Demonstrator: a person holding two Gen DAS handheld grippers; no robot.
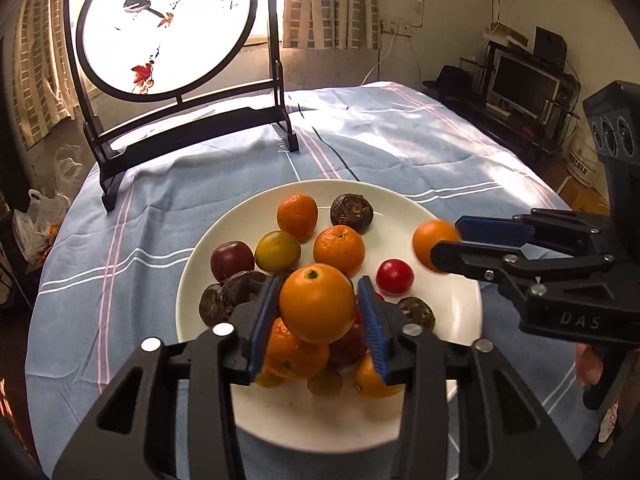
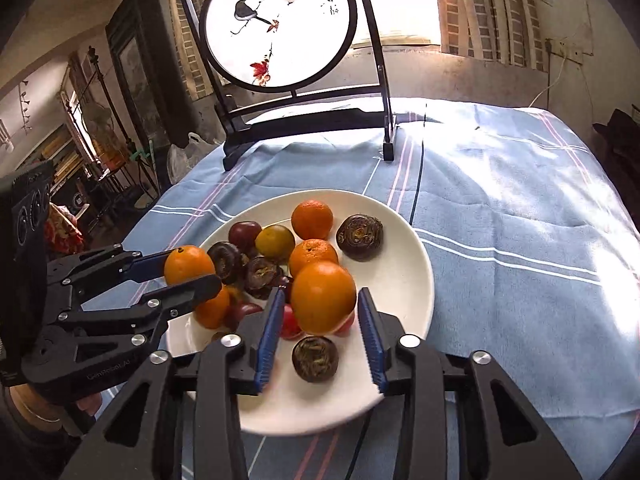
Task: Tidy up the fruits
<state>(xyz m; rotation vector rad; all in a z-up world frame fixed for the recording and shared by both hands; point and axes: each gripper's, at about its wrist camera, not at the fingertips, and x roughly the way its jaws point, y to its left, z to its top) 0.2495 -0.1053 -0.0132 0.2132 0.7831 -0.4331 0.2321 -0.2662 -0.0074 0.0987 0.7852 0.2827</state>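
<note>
A round table under a blue striped cloth (image 1: 400, 148) holds a white plate (image 1: 448, 312) heaped with fruit. Above the plate, each hand-held gripper has an orange between its blue pads. The left gripper (image 1: 318, 312) points steeply down, its orange (image 1: 316, 302) dead centre; the left pad looks to touch it, but a small gap shows at the right pad, so I judge the jaws parted. The right gripper (image 2: 318, 318), equally tilted, frames its own orange (image 2: 323, 297), blurred, with gaps both sides.
</note>
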